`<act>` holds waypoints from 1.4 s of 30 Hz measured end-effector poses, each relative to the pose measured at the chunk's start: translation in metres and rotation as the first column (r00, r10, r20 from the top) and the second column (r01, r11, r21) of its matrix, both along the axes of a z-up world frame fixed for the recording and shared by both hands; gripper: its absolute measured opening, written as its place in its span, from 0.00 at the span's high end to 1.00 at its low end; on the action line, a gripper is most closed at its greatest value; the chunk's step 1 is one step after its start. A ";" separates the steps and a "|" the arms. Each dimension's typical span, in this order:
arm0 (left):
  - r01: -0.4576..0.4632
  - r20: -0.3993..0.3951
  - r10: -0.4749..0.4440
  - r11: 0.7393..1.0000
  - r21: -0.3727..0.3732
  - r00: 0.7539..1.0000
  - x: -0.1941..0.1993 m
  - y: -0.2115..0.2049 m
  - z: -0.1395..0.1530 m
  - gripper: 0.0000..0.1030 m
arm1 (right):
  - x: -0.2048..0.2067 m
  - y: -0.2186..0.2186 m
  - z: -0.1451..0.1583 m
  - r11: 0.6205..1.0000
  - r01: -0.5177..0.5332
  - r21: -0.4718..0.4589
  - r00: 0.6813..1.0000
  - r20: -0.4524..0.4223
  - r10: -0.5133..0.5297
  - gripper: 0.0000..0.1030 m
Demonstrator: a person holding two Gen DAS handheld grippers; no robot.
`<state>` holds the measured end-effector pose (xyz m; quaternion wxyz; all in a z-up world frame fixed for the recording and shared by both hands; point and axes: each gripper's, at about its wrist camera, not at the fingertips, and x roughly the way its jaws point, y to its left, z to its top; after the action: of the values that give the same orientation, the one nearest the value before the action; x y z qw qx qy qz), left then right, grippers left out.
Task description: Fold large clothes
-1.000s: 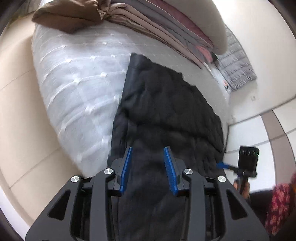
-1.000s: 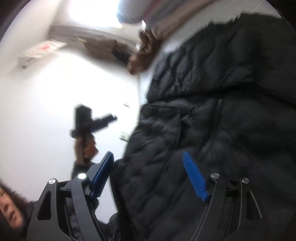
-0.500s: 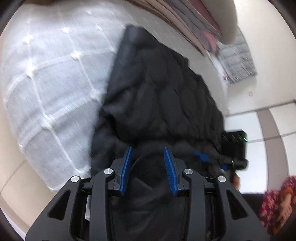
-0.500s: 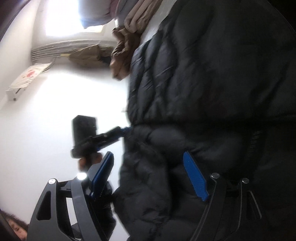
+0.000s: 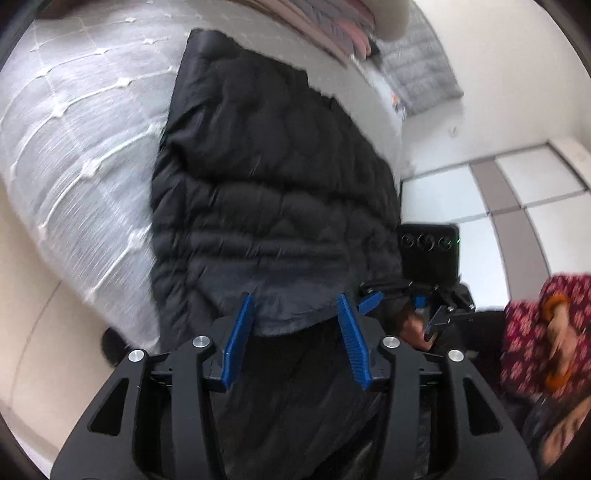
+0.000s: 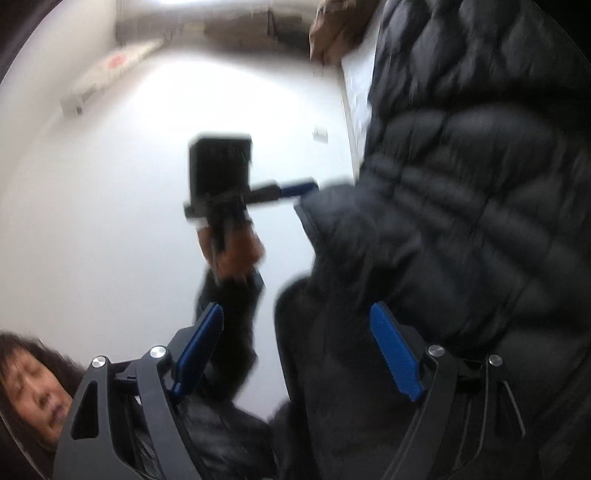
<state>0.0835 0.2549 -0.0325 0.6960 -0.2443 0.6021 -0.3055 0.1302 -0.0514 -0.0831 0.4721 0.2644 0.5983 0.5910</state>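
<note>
A black quilted puffer jacket [image 5: 266,177] lies on a white quilted bed [image 5: 81,122]; its near part is folded over onto itself. It fills the right of the right wrist view [image 6: 472,206]. My left gripper [image 5: 295,314] is open, its blue fingers either side of the jacket's near folded edge, nothing clamped. My right gripper [image 6: 295,332] is open wide at the jacket's side edge; one finger lies over the fabric, the other over bare floor. Each gripper shows in the other's view: the right [image 5: 428,258], the left [image 6: 221,177].
Folded blankets [image 5: 332,29] are stacked at the head of the bed. A grey mat [image 5: 421,77] lies on the floor beyond. White floor [image 6: 110,203] runs along the bed. The person's body and face [image 6: 37,398] are close behind the grippers.
The left gripper's jaws have widened and the jacket's near edge now lies folded over the body. Both grippers have moved forward over the jacket.
</note>
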 end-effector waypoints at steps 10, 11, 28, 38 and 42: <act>-0.091 0.170 0.103 0.993 -0.075 0.980 0.006 0.020 0.049 0.49 | 0.013 -0.017 0.023 0.972 0.138 0.190 0.990 -0.027 -0.136 0.17; -0.103 0.183 0.119 0.990 -0.099 0.976 0.012 0.016 0.052 0.42 | 0.029 -0.022 0.023 0.939 0.241 0.247 0.970 -0.077 -0.229 0.14; 0.066 -0.138 -0.061 0.997 0.034 0.989 -0.005 -0.067 -0.057 0.40 | -0.017 0.012 -0.014 0.997 0.066 -0.038 0.996 -0.051 -0.068 0.12; 0.112 0.106 -0.100 0.987 -0.118 0.989 0.021 -0.158 0.037 0.37 | -0.022 -0.278 0.059 0.849 0.518 -0.104 0.850 0.179 -0.496 0.10; 0.161 0.113 -0.142 0.970 -0.180 0.983 0.047 -0.245 0.019 0.36 | -0.001 -0.351 0.027 0.793 0.596 -0.127 0.803 0.126 -0.583 0.10</act>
<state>0.1305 0.0100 -0.0133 0.6734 -0.2468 0.5522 -0.4252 0.1288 -0.4019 -0.0559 0.6761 0.3746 0.5121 0.3747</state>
